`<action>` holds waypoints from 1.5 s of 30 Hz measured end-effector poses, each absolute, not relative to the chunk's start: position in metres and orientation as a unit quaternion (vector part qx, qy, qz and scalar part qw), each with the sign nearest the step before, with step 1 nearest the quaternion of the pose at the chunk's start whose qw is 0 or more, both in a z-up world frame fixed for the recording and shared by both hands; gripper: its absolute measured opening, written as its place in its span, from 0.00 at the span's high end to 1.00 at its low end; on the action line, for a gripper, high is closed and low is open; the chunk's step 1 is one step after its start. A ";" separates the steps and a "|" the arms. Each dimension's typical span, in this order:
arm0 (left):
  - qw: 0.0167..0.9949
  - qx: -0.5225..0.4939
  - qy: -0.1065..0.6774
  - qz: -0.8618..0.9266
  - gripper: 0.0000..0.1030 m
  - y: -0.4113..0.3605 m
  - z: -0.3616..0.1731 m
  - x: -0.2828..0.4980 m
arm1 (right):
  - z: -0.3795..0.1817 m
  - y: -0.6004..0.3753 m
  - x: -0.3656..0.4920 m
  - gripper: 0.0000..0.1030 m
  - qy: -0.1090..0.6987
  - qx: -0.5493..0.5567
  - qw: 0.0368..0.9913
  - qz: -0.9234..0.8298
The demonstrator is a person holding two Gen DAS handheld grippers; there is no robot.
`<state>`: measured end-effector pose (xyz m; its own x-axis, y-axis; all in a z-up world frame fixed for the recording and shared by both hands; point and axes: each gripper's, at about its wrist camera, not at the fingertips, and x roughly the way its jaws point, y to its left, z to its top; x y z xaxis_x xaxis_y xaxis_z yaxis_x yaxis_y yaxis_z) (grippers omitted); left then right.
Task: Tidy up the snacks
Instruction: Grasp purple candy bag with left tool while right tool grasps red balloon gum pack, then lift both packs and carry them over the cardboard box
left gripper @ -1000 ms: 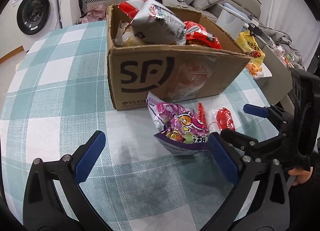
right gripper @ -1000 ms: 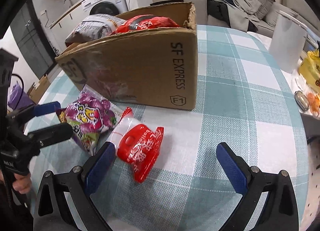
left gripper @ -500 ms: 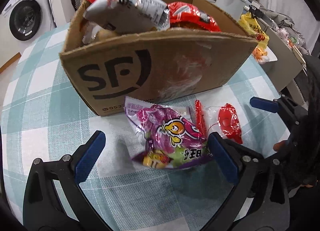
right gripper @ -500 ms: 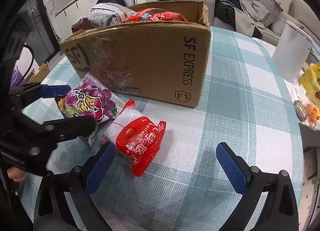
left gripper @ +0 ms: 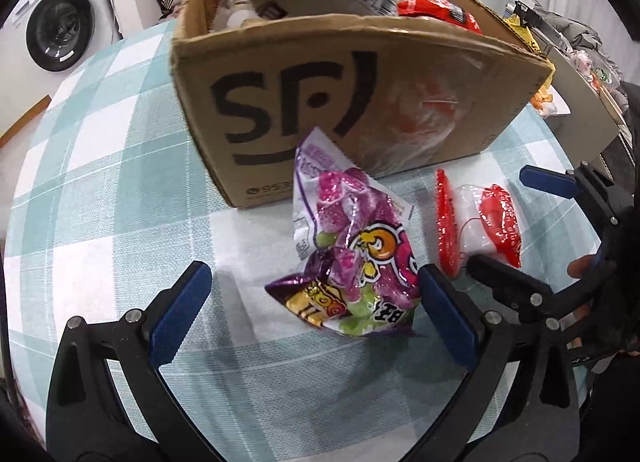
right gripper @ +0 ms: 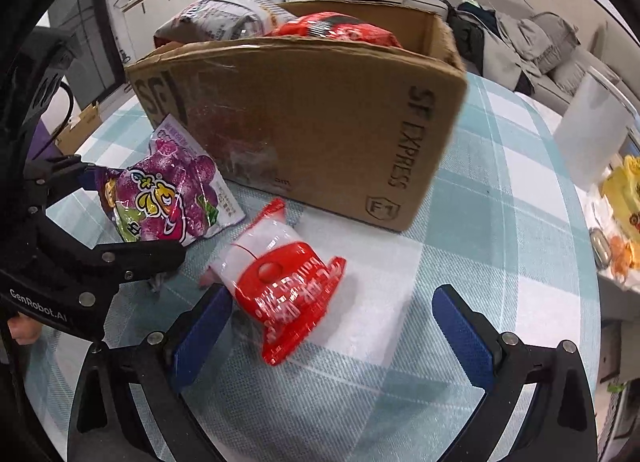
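Note:
A purple candy bag [left gripper: 352,258] lies on the checked tablecloth in front of a cardboard SF box [left gripper: 340,94]; it also shows in the right wrist view [right gripper: 168,190]. A red and white snack pack [right gripper: 280,286] lies to its right and also shows in the left wrist view [left gripper: 484,226]. My left gripper [left gripper: 312,306] is open, with the purple bag between its fingers, close to the right pad. My right gripper [right gripper: 332,334] is open, the red pack next to its left pad. The box [right gripper: 304,130] holds several snack bags.
A washing machine [left gripper: 60,18] stands beyond the table's far left edge. A sofa with clothes [right gripper: 516,42] is behind the table. A white bin [right gripper: 592,130] and yellow bags [right gripper: 624,198] sit off the table's right side.
Both grippers have moved forward and closer to the snacks and the box. The purple bag now sits between the left fingers and the red pack by the right gripper's left pad.

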<state>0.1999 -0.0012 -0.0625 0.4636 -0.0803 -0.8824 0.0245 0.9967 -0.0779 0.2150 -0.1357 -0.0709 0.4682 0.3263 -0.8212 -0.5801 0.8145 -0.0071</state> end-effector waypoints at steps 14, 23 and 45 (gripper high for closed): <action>0.860 -0.009 0.509 -0.042 0.01 0.000 -0.057 0.192 | -0.069 -0.127 0.218 0.47 0.428 -0.128 0.846 0.291; 0.859 0.009 0.510 -0.051 0.01 -0.011 -0.056 0.196 | -0.066 -0.149 0.223 0.54 0.434 -0.086 0.849 0.289; 0.866 0.036 0.490 -0.088 0.47 -0.038 -0.057 0.192 | -0.067 -0.160 0.218 0.55 0.433 -0.069 0.854 0.280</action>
<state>0.1919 -0.0382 -0.0574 0.5040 -0.1173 -0.8557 0.1872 0.9820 -0.0243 0.2181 -0.1601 -0.0668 0.4675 0.4181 -0.7789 -0.5378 0.8338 0.1248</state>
